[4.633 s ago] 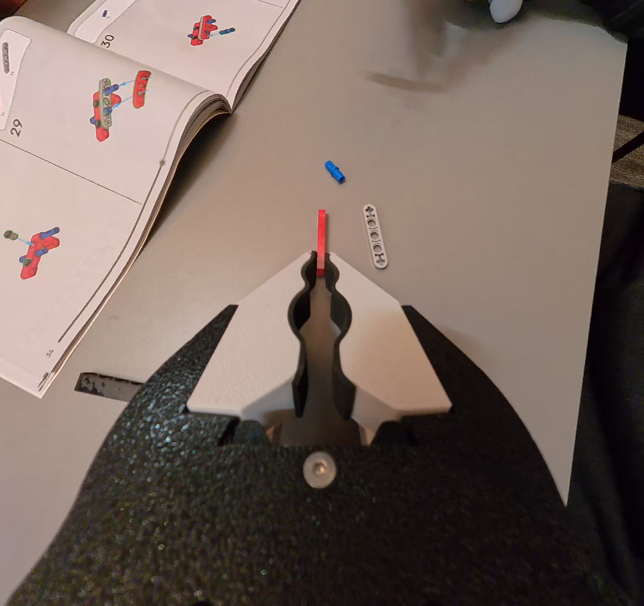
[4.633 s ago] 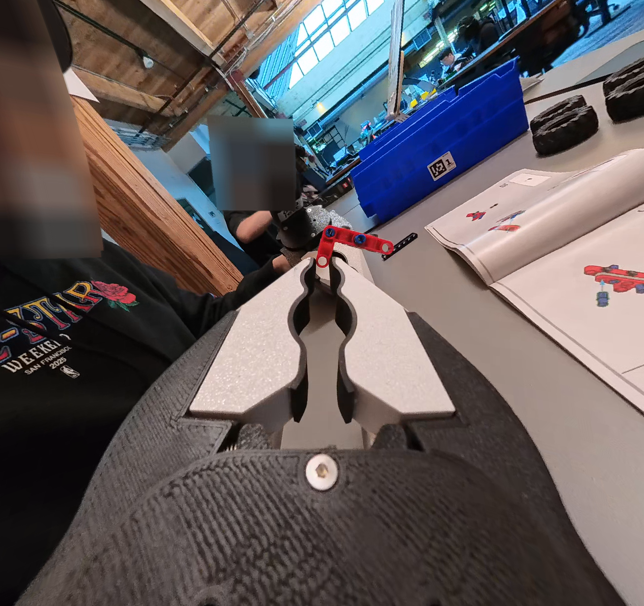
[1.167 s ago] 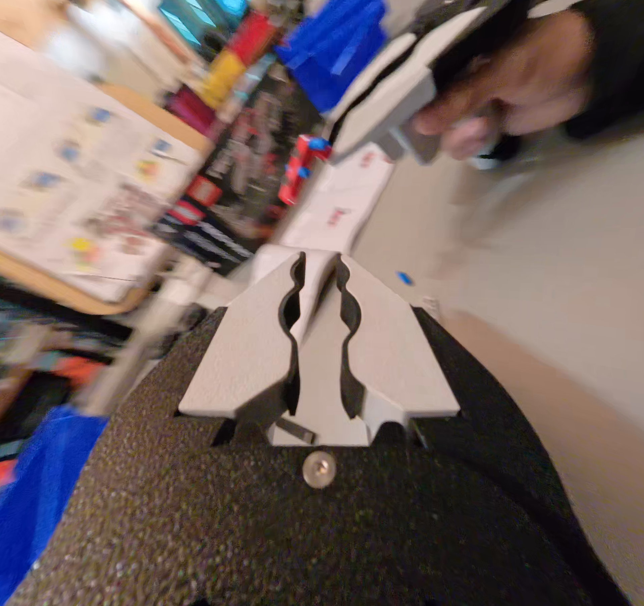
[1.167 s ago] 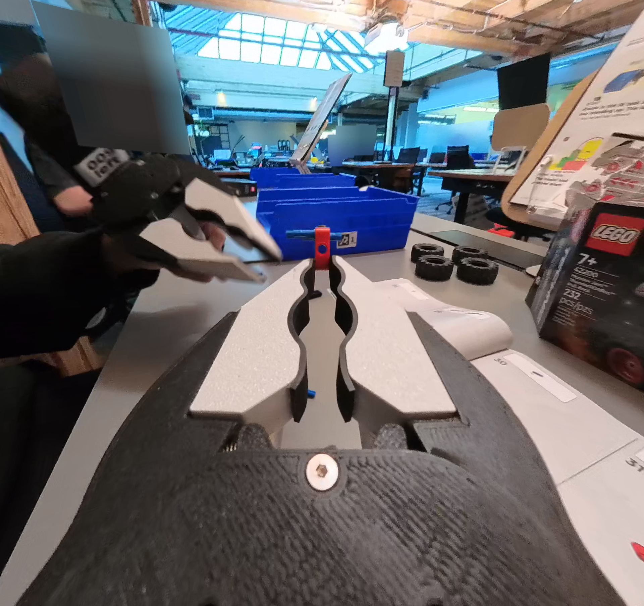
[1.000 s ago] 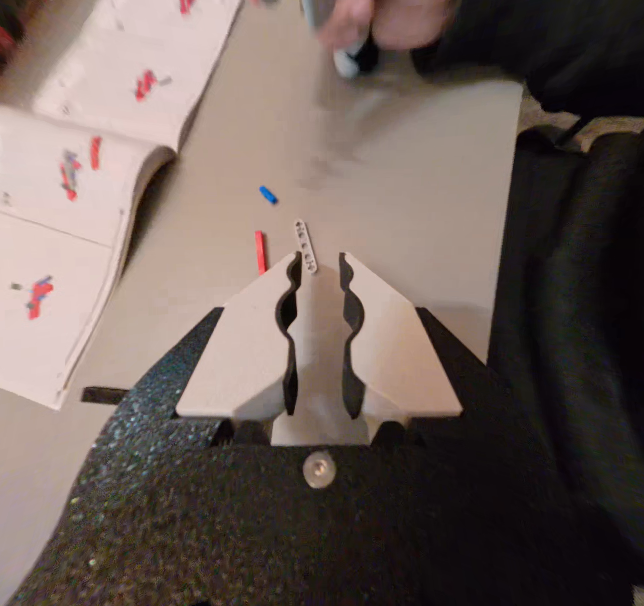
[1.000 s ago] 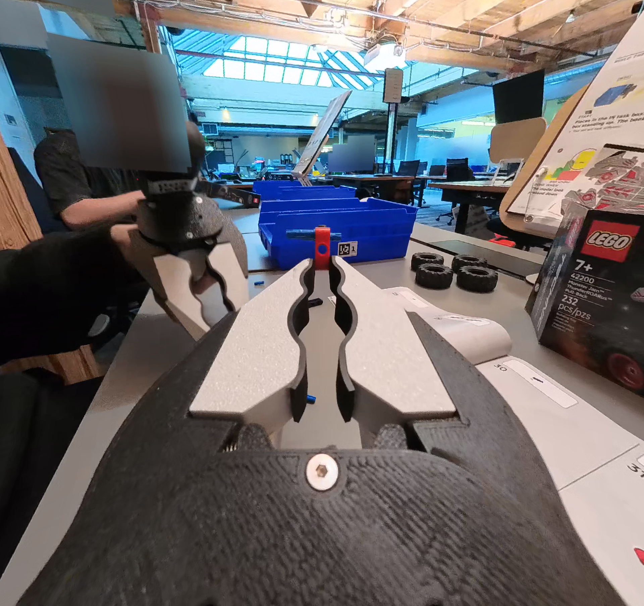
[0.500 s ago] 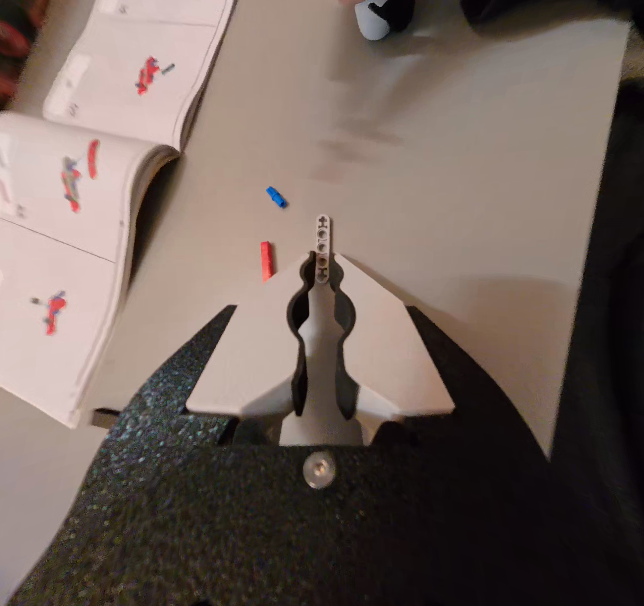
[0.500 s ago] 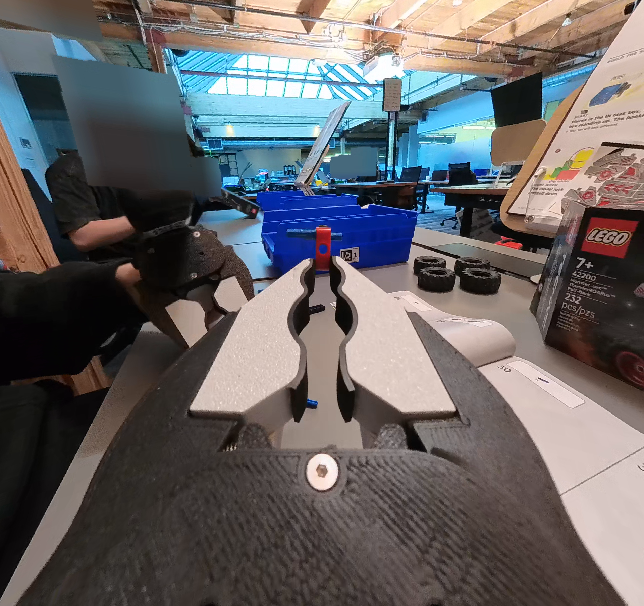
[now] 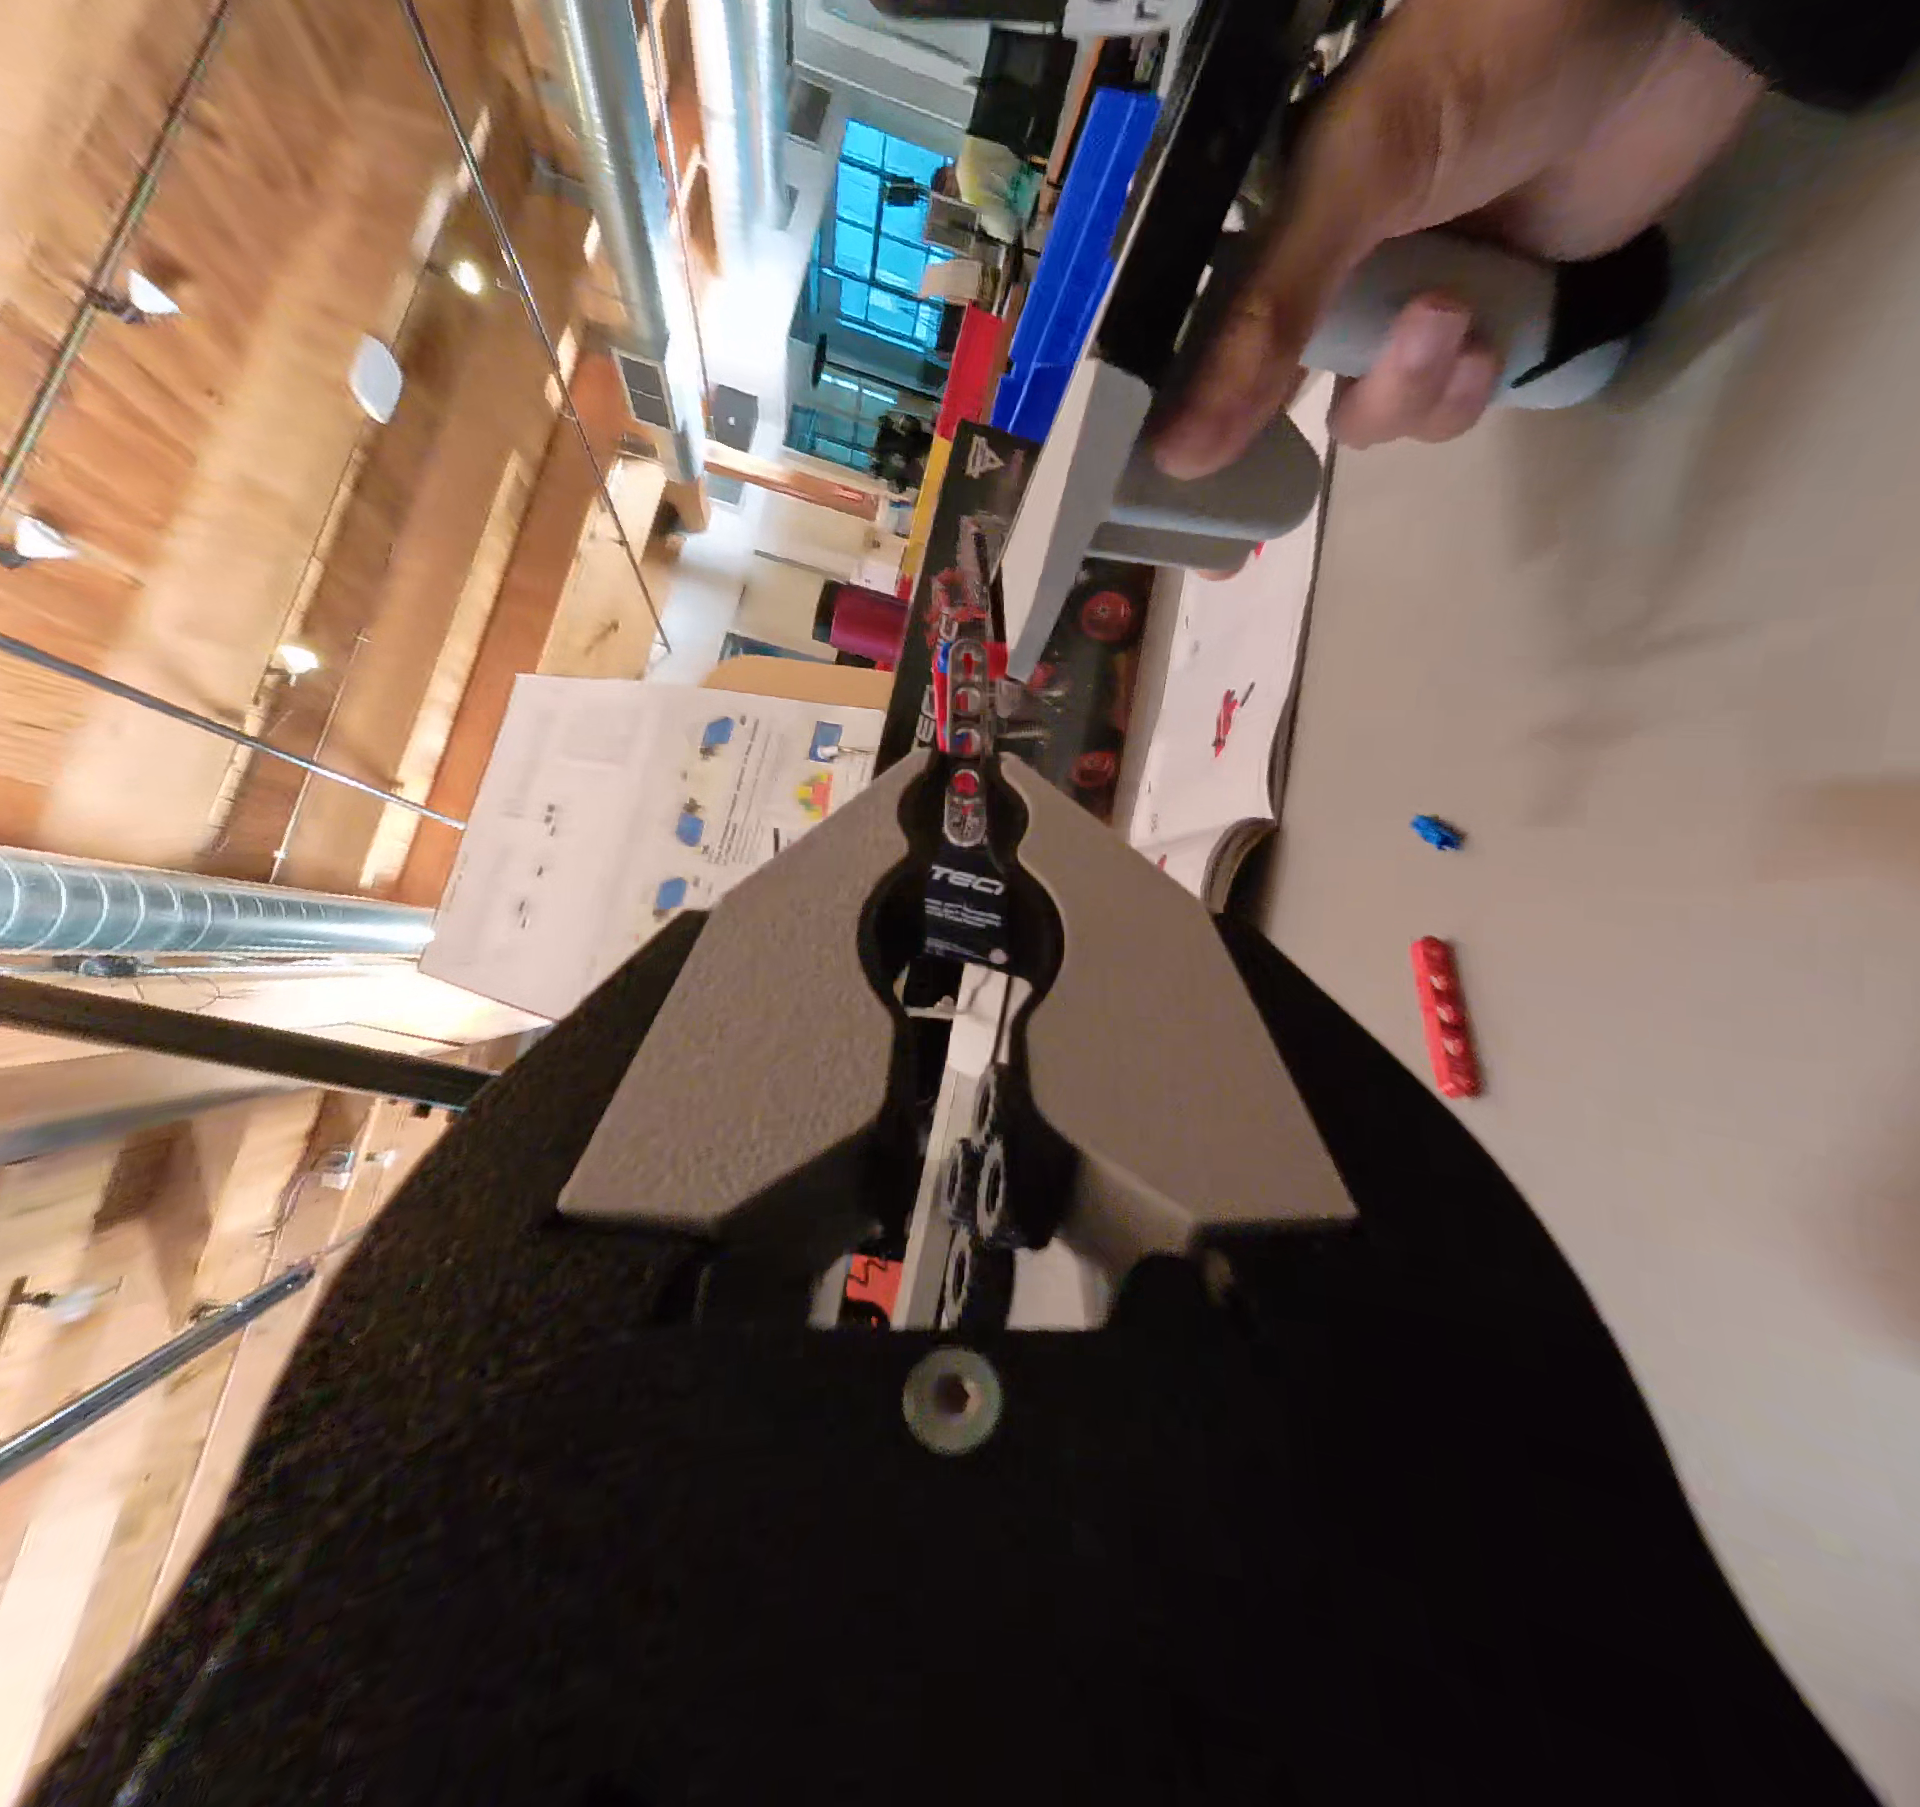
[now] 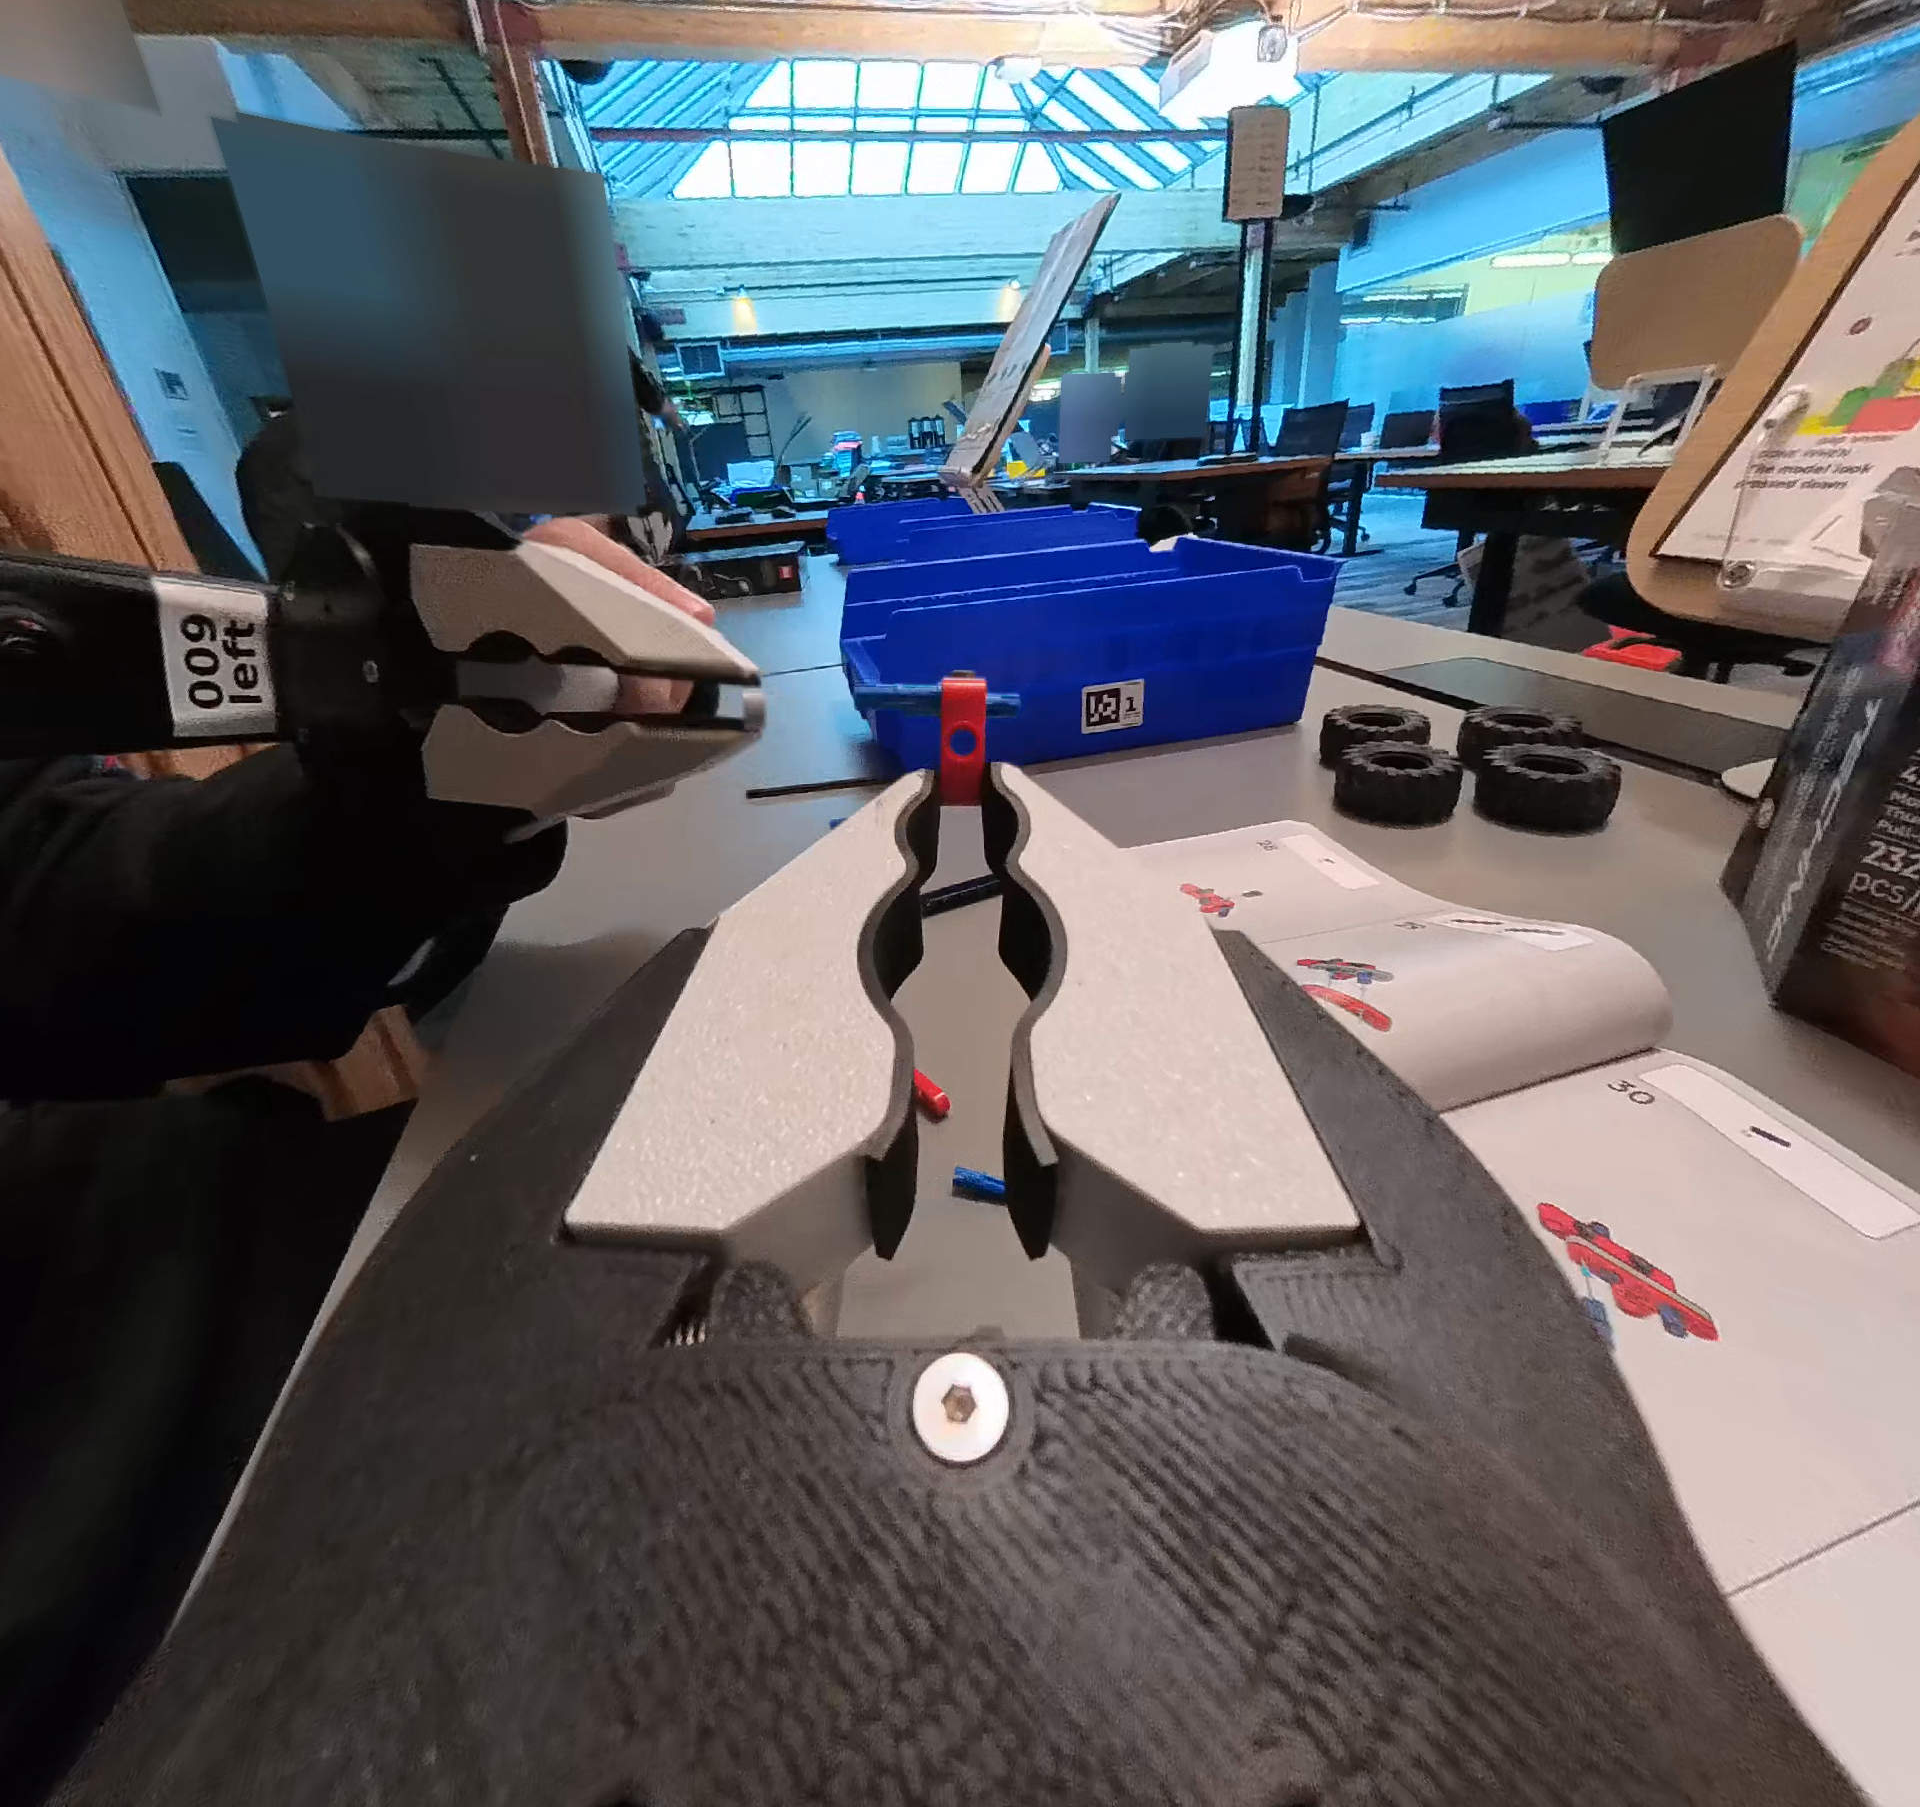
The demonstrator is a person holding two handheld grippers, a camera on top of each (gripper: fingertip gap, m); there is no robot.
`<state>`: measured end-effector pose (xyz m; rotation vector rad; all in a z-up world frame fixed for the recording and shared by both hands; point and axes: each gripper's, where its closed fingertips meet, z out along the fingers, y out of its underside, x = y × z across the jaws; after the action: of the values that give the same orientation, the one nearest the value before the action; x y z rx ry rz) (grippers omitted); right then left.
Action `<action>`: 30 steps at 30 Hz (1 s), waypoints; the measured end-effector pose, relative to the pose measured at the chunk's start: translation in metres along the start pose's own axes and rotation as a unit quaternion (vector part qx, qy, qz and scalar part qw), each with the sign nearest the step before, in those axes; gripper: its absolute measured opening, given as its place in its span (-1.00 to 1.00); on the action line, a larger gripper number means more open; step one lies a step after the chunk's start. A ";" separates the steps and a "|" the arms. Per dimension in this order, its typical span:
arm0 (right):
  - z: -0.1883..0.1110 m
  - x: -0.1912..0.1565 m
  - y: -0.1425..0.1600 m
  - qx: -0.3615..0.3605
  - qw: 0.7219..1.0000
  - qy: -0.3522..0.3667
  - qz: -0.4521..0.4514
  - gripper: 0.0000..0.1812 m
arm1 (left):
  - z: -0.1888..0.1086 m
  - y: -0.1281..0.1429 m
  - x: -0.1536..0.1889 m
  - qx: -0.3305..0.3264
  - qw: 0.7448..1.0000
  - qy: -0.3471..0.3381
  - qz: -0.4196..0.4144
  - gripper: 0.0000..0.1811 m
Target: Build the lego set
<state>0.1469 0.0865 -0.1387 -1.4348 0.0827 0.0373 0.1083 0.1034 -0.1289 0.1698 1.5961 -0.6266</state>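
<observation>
My left gripper (image 9: pixel 966 770) is shut on a thin grey beam (image 9: pixel 967 697) with holes, held in the air. In the right wrist view it (image 10: pixel 753 708) points right, level with a red assembly (image 10: pixel 961 739) and a short gap to its left. My right gripper (image 10: pixel 961 775) is shut on the foot of that red assembly, which has blue pins through it. In the left wrist view the right gripper (image 9: pixel 1023 656) comes from above, and the assembly (image 9: pixel 992 664) sits just behind the beam. A loose red beam (image 9: pixel 1444 1014) and a blue pin (image 9: pixel 1437 830) lie on the table.
The open instruction booklet (image 10: pixel 1455 978) lies to the right. Several black tyres (image 10: pixel 1465 765) and the dark set box (image 10: pixel 1839 822) stand beyond it. A blue bin (image 10: pixel 1081 656) stands at the back, with a thin black axle (image 10: pixel 810 789) in front. A person's hand (image 9: pixel 1455 147) holds the right gripper. The tips of one gripper are about 5 centimetres away from the tips of the other.
My left gripper set down the red beam, shut on the grey beam on the table, lifted it and turned it up toward the red assembly. My right gripper stayed nearly still.
</observation>
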 end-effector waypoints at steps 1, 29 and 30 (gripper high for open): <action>0.000 -0.001 0.001 -0.002 1.000 -0.003 -0.002 -0.94 | 0.000 -0.001 0.000 0.003 1.000 0.002 -0.003 -0.96; 0.003 -0.012 0.004 -0.015 0.999 -0.034 0.009 -0.94 | 0.005 -0.009 0.003 -0.002 0.999 -0.012 0.034 -0.96; 0.004 -0.013 0.005 -0.018 0.999 -0.035 0.007 -0.94 | 0.005 -0.009 0.003 -0.003 0.999 -0.013 0.033 -0.96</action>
<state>0.1340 0.0916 -0.1421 -1.4677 0.0351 0.1013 0.1080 0.0928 -0.1289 0.2087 1.5602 -0.5703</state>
